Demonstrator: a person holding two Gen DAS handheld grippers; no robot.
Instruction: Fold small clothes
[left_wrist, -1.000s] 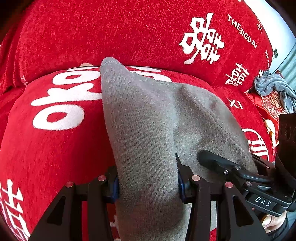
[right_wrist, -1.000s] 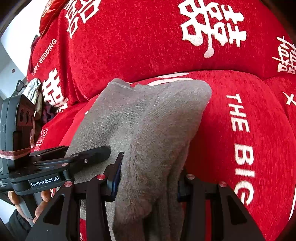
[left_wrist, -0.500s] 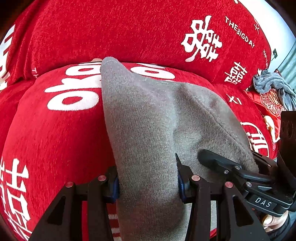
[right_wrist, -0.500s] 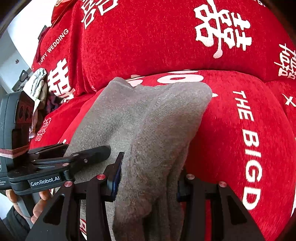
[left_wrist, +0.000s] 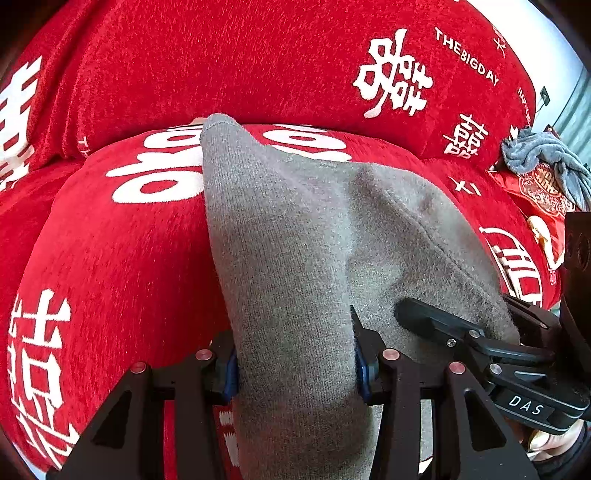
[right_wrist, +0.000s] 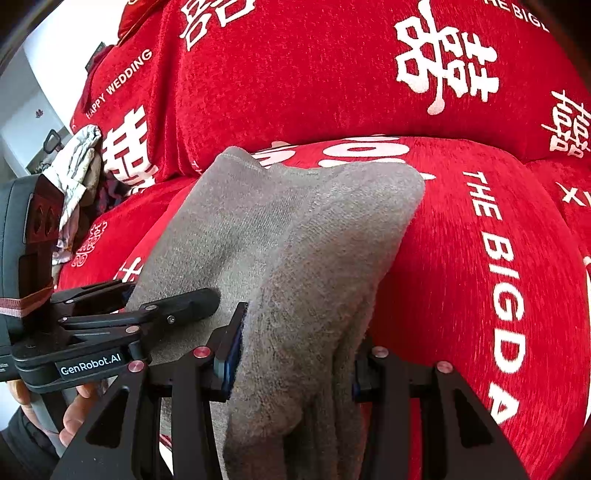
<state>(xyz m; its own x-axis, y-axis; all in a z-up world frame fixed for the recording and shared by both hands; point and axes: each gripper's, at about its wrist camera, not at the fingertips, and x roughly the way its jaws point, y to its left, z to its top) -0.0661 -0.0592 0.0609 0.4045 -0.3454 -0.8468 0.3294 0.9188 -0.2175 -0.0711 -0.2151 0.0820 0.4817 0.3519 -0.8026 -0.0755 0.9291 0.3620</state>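
**Both finger pairs clamped on one grey sock**

Fingers of the left gripper (left_wrist: 295, 363) are closed on the cuff end of a grey sock (left_wrist: 295, 236); blue pads press the knit from both sides. Fingers of the right gripper (right_wrist: 295, 354) pinch the bunched, fuzzier end of the same sock (right_wrist: 295, 229), cloth filling the gap between the pads.

Landmark: the sock. Largest to smallest:

- Red sofa cover (left_wrist: 110, 258), chenille, white double-happiness characters and the lettering "THE BIG DAY" and "HAPPY WEDDING". It lies under and behind the sock on all sides; the back cushion rises beyond the sock's far tip, the seat cushion bulges beneath it.
- Sock itself: held off the seat at the near end, stretched between the two grippers. The far tip points toward the seam of seat and back; whether it touches the seat I cannot tell.
- Right gripper (left_wrist: 480, 343) seen from the left wrist: black, just right of the sock, one finger lying on the cloth. Left gripper (right_wrist: 147, 310) seen from the right wrist: just left of the sock, finger likewise on the cloth.
- Blue-grey cloth heap (left_wrist: 546, 158), well right of the sock, on a red printed cushion.
- Pale crumpled cloth (right_wrist: 75, 173), well left of the sock, at the sofa's end.
- Person's hand (right_wrist: 79, 410) below the left gripper, fingers around its handle.
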